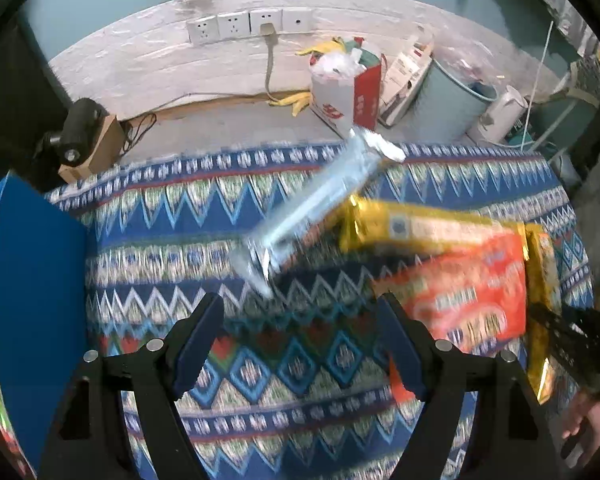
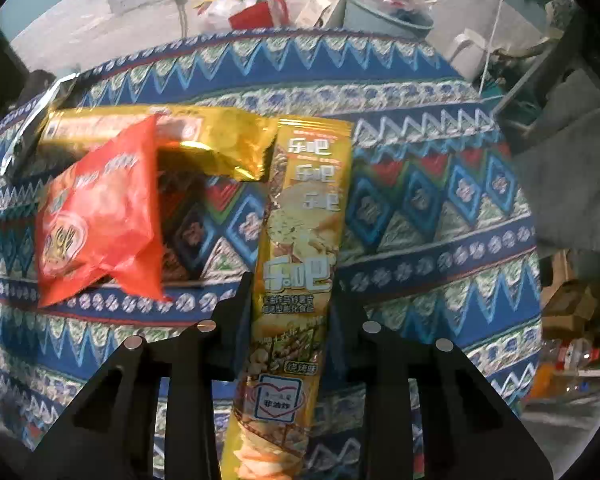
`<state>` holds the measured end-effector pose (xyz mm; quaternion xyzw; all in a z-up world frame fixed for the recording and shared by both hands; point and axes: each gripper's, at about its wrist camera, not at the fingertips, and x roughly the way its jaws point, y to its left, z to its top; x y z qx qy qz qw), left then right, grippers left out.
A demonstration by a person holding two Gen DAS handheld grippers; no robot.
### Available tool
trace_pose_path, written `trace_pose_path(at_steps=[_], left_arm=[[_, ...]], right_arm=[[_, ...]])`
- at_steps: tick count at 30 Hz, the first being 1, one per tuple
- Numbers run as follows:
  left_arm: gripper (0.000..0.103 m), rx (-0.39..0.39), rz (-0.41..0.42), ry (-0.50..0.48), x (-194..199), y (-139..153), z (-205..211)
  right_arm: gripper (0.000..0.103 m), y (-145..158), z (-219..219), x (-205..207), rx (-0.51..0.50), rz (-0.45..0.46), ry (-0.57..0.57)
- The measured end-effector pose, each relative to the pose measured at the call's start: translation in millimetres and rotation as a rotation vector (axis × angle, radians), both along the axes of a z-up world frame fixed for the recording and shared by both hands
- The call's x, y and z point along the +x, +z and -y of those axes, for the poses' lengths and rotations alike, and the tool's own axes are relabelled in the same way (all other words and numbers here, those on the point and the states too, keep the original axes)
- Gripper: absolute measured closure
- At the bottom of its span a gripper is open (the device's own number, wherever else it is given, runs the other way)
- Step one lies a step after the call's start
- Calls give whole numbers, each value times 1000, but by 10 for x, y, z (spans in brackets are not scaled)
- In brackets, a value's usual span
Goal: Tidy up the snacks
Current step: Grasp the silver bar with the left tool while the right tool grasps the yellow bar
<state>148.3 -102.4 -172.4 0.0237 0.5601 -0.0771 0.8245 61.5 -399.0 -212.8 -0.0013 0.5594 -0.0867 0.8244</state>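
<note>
My right gripper (image 2: pixel 292 284) is shut on a long yellow chip packet (image 2: pixel 300 240) and holds it over the patterned cloth (image 2: pixel 420 208). A red snack bag (image 2: pixel 96 216) lies left of it, overlapping a second gold packet (image 2: pixel 160 132). A silver-blue packet (image 2: pixel 32 120) lies at the far left. In the left wrist view my left gripper (image 1: pixel 300 320) is open and empty above the cloth (image 1: pixel 260 380). The silver-blue packet (image 1: pixel 312 204) is ahead of it. The red bag (image 1: pixel 468 296) and gold packet (image 1: pixel 420 228) are to its right, blurred.
A blue box (image 1: pixel 36 300) stands at the left of the cloth. Beyond the table's far edge are a full paper bag (image 1: pixel 348 88), a pale bin (image 1: pixel 448 104), a kettle (image 1: pixel 500 116) and wall sockets (image 1: pixel 248 24). A grey cloth (image 2: pixel 572 176) lies at the right.
</note>
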Motion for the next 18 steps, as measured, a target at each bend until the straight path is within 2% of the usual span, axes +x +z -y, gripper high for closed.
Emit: trace_pose_path(at_steps=[11,18], left_arm=[[23,108,38,-135,513,-200,196],[23,119,16,-178,646,-343,337]], right_arm=[[74,211,399,326,-15,69,-3],[74,315,396,485,-34,98,16]])
